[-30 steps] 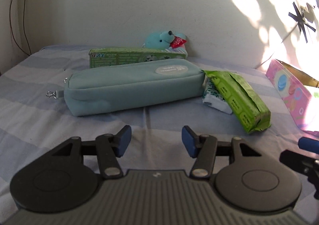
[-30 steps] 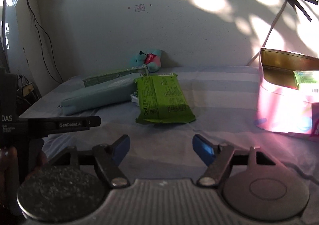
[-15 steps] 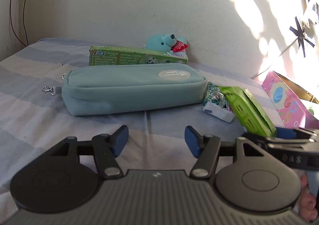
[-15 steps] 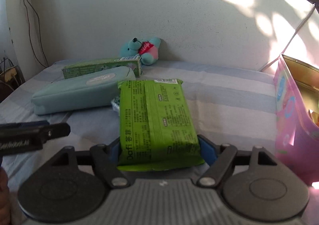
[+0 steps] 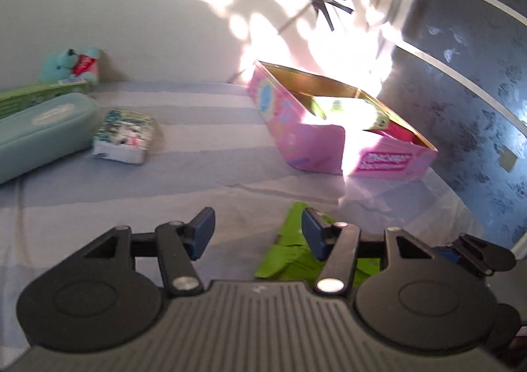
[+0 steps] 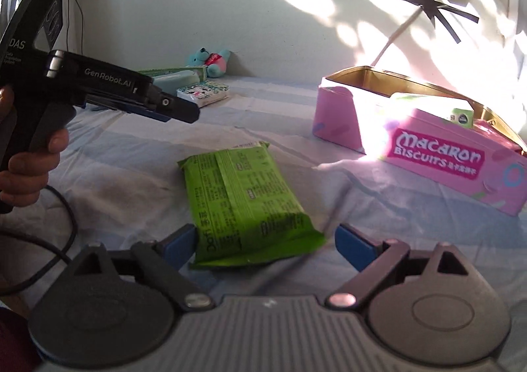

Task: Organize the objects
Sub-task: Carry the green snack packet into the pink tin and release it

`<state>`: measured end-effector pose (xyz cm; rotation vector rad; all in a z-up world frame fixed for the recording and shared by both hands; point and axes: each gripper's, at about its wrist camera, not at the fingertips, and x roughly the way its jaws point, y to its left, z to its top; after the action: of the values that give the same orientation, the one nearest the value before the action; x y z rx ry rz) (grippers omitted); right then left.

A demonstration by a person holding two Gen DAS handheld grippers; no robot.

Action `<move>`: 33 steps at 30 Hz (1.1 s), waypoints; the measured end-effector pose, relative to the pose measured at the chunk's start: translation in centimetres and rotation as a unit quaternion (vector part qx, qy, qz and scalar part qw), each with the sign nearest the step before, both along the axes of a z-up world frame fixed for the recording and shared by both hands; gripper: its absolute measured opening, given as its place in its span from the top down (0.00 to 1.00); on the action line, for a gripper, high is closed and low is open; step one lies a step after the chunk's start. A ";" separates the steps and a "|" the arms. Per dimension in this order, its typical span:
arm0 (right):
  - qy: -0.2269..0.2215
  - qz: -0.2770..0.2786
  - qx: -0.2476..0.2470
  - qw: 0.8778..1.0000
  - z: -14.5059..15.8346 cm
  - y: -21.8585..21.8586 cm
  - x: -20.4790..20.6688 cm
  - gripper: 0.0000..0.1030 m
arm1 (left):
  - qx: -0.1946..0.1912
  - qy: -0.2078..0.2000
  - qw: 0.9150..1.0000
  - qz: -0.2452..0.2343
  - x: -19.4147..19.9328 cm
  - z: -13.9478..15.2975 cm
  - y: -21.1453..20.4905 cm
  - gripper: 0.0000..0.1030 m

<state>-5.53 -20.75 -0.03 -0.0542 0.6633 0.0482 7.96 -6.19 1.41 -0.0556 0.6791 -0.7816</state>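
Note:
A green snack pack (image 6: 243, 204) lies flat on the striped bedsheet between the fingers of my right gripper (image 6: 266, 245). Its jaws are opening: the left pad sits at the pack's edge and the right pad stands clear of it. The pink Macaron Biscuits tin (image 6: 434, 154) stands open to the right, with packets inside. My left gripper (image 5: 258, 230) hovers over the sheet with a gap between its blue pads and nothing in it, its jaws closing a little. The green pack (image 5: 290, 256) shows behind its right finger. A hand holds the left gripper (image 6: 178, 110) up at the left.
A teal pencil case (image 5: 39, 128), a long green box (image 5: 33, 95) and a teal teddy (image 5: 70, 64) sit by the far wall on the left. A small tissue pack (image 5: 123, 136) lies next to the case. A black cable (image 6: 62, 240) runs across the sheet.
The right gripper, shut on the green pack half a second ago, has brought it nearer the pink tin and spread its jaws. The left view has swung right, from the pencil case toward the tin.

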 end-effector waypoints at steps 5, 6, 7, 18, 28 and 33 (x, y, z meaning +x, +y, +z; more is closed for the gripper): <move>-0.009 0.011 -0.001 1.000 -0.6 0.0 0.0 0.08 | 0.050 0.040 0.997 -0.035 0.3 -2.0 -3.8 0.34; -0.007 0.015 0.002 1.000 -0.8 0.0 0.3 0.10 | 0.039 0.042 0.998 -0.035 0.2 -2.2 -3.7 0.33; -0.003 0.020 0.008 1.000 -1.1 0.1 0.5 0.14 | 0.037 0.044 0.998 -0.038 0.0 -2.3 -3.7 0.34; -0.081 -0.024 0.042 0.996 0.5 -0.8 1.2 0.59 | 0.003 -0.022 0.998 -0.057 -0.4 3.7 -6.6 0.43; -0.163 -0.077 0.000 0.984 5.0 -6.6 4.8 0.59 | -0.013 -0.081 0.995 -0.061 3.0 8.1 -13.9 0.43; -0.155 -0.098 -0.007 0.983 5.4 -9.7 7.6 0.59 | -0.007 -0.079 0.995 -0.061 5.4 8.3 -17.5 0.43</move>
<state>2.10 -30.41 5.35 -0.0099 0.3552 -0.1527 13.38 -23.70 9.71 0.0346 0.5300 -0.8994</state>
